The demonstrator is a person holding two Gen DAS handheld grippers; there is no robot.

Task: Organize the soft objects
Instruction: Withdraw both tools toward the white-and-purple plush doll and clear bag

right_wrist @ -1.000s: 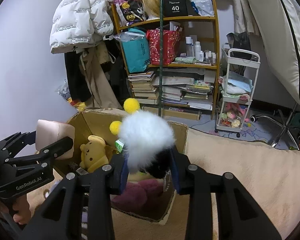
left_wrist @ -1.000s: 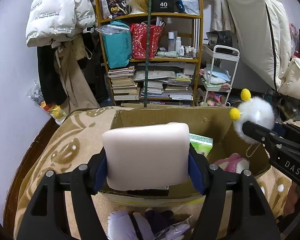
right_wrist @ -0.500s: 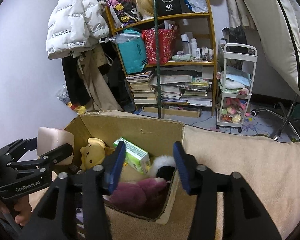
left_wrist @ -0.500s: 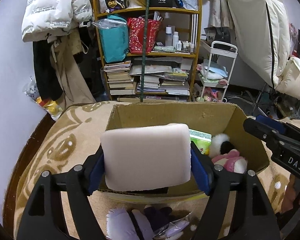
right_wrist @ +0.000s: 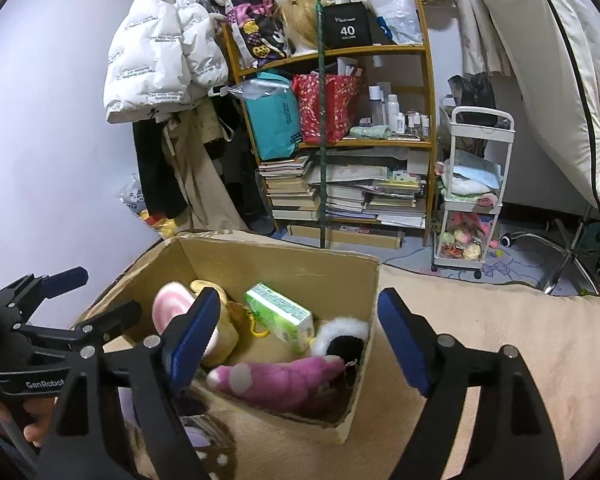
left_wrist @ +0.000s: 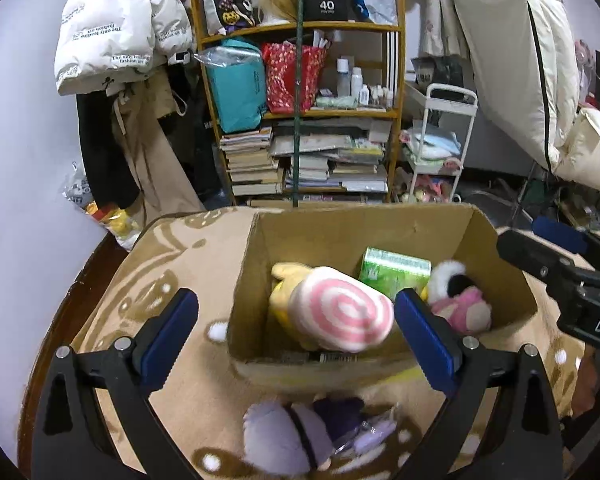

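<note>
Left wrist view: the left gripper (left_wrist: pixel 296 332) gapes wide and empty over the cardboard box (left_wrist: pixel 500 264); the right gripper (right_wrist: pixel 296 338) is equally wide. The pink swirl cushion (left_wrist: pixel 342 314) sits against the box's near wall, spiral face up toward the camera, long axis left-right. Likely light, squashy; best pinched across its short sides.

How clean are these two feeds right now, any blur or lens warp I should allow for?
Left wrist view: the pink-and-white swirl plush and the lavender plush are smeared, and the wooden bookshelf bows from fisheye. Right wrist view: the magenta plush is soft, the brown cardboard box is sharper, and the corners are vignetted black.
</note>
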